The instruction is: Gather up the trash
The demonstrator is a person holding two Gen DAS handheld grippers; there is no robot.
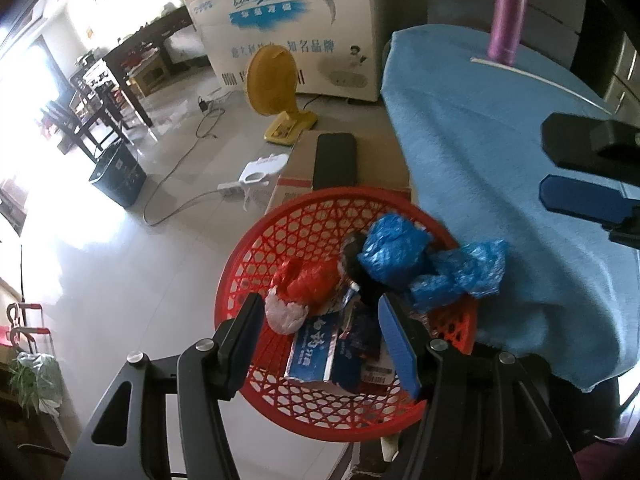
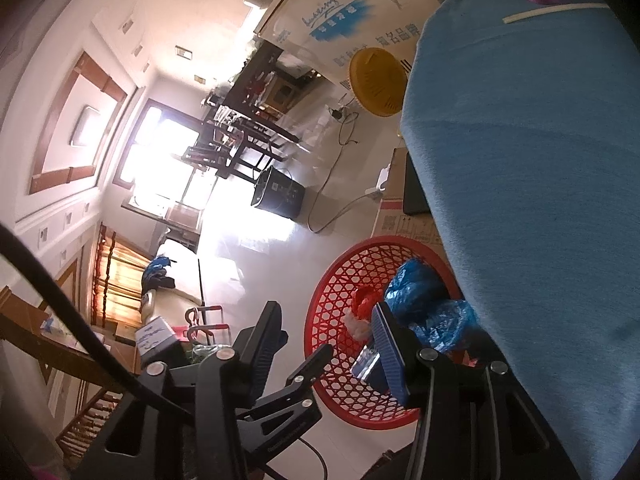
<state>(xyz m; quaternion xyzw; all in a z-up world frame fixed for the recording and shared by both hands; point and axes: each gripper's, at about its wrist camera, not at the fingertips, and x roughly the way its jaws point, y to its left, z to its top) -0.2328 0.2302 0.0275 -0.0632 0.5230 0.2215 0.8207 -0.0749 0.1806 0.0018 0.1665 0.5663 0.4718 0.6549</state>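
Observation:
A red mesh basket (image 1: pixel 256 264) stands beside the table's edge in the left wrist view. It holds two crumpled blue plastic bags (image 1: pixel 394 250), a red wrapper (image 1: pixel 308 280), a white paper ball (image 1: pixel 284 314) and a blue foil packet (image 1: pixel 316 350). My left gripper (image 1: pixel 320 328) hovers just over this trash, open, with nothing pinched between its pads. My right gripper (image 2: pixel 326 346) is open and empty, off the basket (image 2: pixel 332 292) on its floor side. It also shows over the tablecloth as the right gripper (image 1: pixel 576 172) at the frame's right edge.
A table under a blue cloth (image 1: pixel 500 140) carries a purple flask (image 1: pixel 506 16) and a white stick (image 1: pixel 540 80). Behind the basket sits a cardboard box (image 1: pixel 380 164) with a black slab (image 1: pixel 336 158). A yellow fan (image 1: pixel 272 88), white freezer (image 1: pixel 288 28), cables and dark bin (image 1: pixel 118 176) occupy the floor.

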